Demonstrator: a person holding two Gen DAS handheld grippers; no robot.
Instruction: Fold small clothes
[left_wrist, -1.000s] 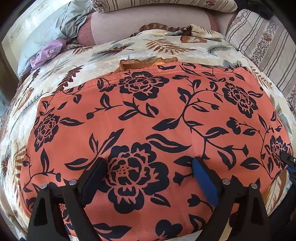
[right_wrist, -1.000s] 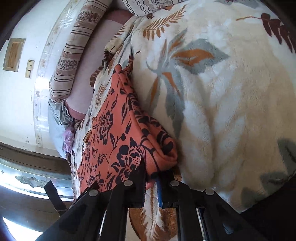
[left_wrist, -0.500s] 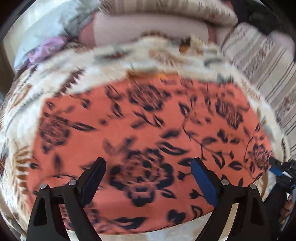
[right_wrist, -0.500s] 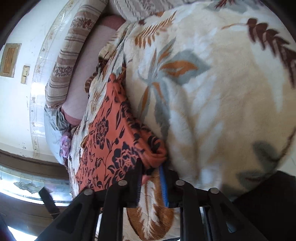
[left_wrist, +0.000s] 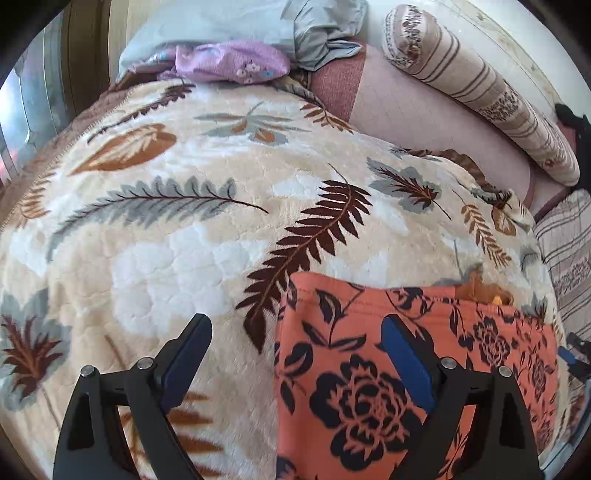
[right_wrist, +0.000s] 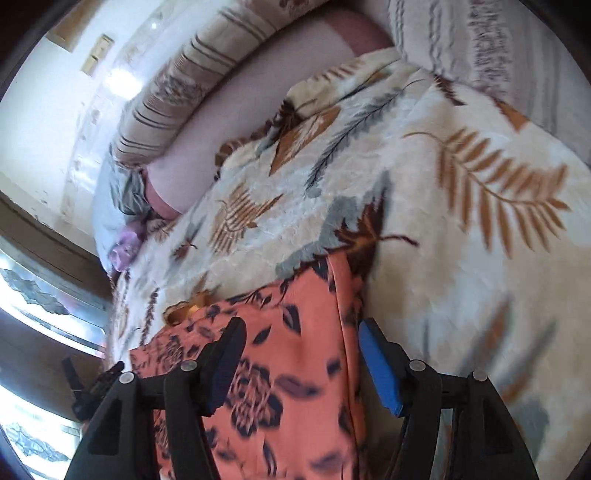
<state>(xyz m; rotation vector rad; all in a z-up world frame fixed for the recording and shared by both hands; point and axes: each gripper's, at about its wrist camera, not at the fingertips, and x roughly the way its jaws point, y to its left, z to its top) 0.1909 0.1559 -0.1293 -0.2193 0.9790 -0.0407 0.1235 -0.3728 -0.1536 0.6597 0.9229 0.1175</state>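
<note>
Garment: the orange floral garment (left_wrist: 417, 373) lies flat on the leaf-print blanket (left_wrist: 177, 236) at the near right of the bed, apparently already folded into a rectangle; a thicker doubled edge (right_wrist: 345, 332) shows along its right side in the right wrist view.
Left claw: the left claw (left_wrist: 295, 347) hangs wide and holds nothing; its right finger is over the garment, its left finger over bare blanket, so it straddles the garment's left edge.
Right claw: the right claw (right_wrist: 301, 354) is also wide and empty, spanning the garment's right edge; that view is blurred, so whether the fingers touch the cloth cannot be told.
Tucked item: something tan (left_wrist: 480, 288) peeks out at the garment's far edge; what it is cannot be told.
Surroundings: a striped bolster (left_wrist: 476, 88) and a lilac cloth (left_wrist: 229, 62) lie far off at the head of the bed.
Risk: a pinch through the plush blanket could lift the blanket along with the garment.
Risk: taking one layer of the doubled edge could pull the fold open.
Risk: uneven pulls by the two claws could skew the rectangle.
</note>
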